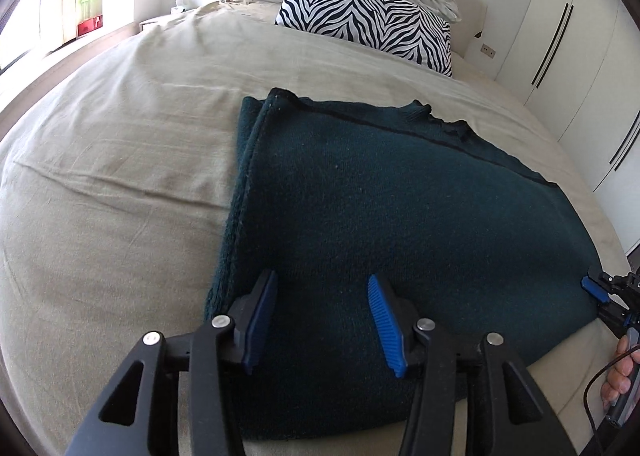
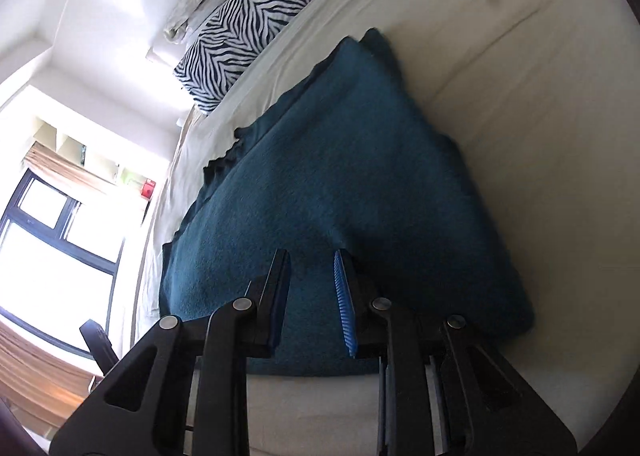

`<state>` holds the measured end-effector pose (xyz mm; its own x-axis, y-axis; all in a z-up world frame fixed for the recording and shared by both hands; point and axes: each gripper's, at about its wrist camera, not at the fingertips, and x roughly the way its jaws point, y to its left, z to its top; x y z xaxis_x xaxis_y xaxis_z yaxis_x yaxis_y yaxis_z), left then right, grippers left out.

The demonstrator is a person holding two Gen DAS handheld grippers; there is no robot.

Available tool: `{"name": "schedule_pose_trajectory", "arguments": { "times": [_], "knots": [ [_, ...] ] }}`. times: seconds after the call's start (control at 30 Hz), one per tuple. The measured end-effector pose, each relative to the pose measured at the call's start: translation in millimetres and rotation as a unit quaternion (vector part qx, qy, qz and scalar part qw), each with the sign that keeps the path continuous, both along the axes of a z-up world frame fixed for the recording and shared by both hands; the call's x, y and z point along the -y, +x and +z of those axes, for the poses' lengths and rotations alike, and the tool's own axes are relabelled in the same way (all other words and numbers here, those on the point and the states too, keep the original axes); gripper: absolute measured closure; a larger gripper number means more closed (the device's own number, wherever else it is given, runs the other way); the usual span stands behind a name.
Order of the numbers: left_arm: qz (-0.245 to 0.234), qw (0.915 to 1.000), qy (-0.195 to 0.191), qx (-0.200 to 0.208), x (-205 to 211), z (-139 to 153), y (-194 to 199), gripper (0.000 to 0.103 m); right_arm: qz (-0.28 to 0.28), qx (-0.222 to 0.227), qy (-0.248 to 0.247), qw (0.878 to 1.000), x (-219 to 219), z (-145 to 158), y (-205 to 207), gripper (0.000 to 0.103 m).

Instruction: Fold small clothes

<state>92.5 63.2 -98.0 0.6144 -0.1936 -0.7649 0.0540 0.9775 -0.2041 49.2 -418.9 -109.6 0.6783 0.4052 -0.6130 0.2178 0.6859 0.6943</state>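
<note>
- Here we are over the bed (image 1: 120, 159), and the dark teal knit garment (image 1: 380, 215) lies flat on the beige cover, already doubled over with a rolled fold along its left side.
- The left gripper (image 1: 322, 320) hangs above the near hem, its blue-padded fingers (image 1: 384, 320) spread apart with nothing pinched; cloth shows below the gap, not in it.
- Over at the right edge, the right gripper (image 1: 596, 292) sits by the garment's near right corner, a hand (image 1: 618, 376) wrapped round its handle.
- From its own camera, the right gripper (image 2: 312, 304) has its fingers (image 2: 344, 304) narrowed but parted, a clear gap between the pads, and I'd say it grips nothing.
- Now the material: that looks like a thick, fuzzy knit, so my read is soft and limp with a bit of weight, no stiffness at all.
- It should drape and sag from any lifted point, and the layers may slide apart if only the top one is caught.
- The fuzzy surface ought to give the ribbed pads good bite; slipping seems unlikely, snagging a loop more of a worry.
- Best hold, in my judgement: both near corners of the hem, pinching through every layer at once.
- The zebra pillow (image 1: 368, 19) sits well apart at the head of the bed, no obstacle.
</note>
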Motion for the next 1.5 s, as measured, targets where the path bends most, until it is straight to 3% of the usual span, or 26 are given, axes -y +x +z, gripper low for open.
{"name": "schedule_pose_trajectory", "arguments": {
  "times": [0.07,0.13,0.2,0.33,0.47,0.6,0.77,0.87,0.93,1.0,1.13,1.2,1.3,1.37,1.5],
  "knots": [
    [0.003,1.0000,0.004,0.001,0,2,-5,0.051,-0.040,-0.001,-0.003,0.999,16,10,-14,0.079],
    [0.006,1.0000,0.008,0.000,3,3,-11,0.051,-0.031,0.018,0.004,0.999,10,23,-20,0.077],
    [0.006,0.9998,0.017,-0.002,7,1,-13,0.050,0.017,0.033,0.025,0.999,-16,34,-17,0.077],
    [0.004,0.9994,0.032,-0.009,12,-1,-11,0.048,0.152,0.037,0.049,0.986,-118,36,5,0.076],
    [0.002,0.9989,0.045,-0.011,15,-3,-9,0.047,0.211,-0.017,0.051,0.976,-173,9,15,0.076],
    [0.001,0.9990,0.043,-0.010,15,-4,-8,0.047,0.169,-0.033,0.068,0.983,-159,-7,10,0.076],
    [0.000,0.9993,0.036,-0.007,13,-5,-8,0.047,0.060,-0.035,0.027,0.997,-98,-1,-3,0.076],
    [-0.001,0.9996,0.028,-0.007,10,-4,-8,0.046,0.025,-0.011,-0.023,0.999,-80,21,-18,0.075],
    [0.001,0.9999,0.010,-0.009,5,0,-10,0.046,0.025,0.019,-0.065,0.997,-80,43,-28,0.070],
    [0.013,0.9994,-0.030,-0.009,-8,8,-15,0.044,0.024,0.055,-0.112,0.992,-92,67,-36,0.044],
    [0.065,0.9958,-0.062,0.017,-46,28,-28,0.027,0.047,0.139,-0.196,0.969,-122,113,-47,0.024],
    [0.078,0.9933,-0.084,0.013,-67,30,-28,0.027,0.066,0.161,-0.219,0.960,-142,125,-45,0.013],
    [0.086,0.9871,-0.135,-0.014,-91,22,-22,0.027,0.088,0.181,-0.216,0.955,-167,133,-32,0.010],
    [0.080,0.9817,-0.168,-0.042,-99,12,-16,0.027,0.100,0.174,-0.202,0.959,-178,135,-24,0.010],
    [0.053,0.9809,-0.176,-0.063,-92,5,-8,0.027,0.128,0.162,-0.154,0.966,-191,133,-15,0.010]
  ]
}}
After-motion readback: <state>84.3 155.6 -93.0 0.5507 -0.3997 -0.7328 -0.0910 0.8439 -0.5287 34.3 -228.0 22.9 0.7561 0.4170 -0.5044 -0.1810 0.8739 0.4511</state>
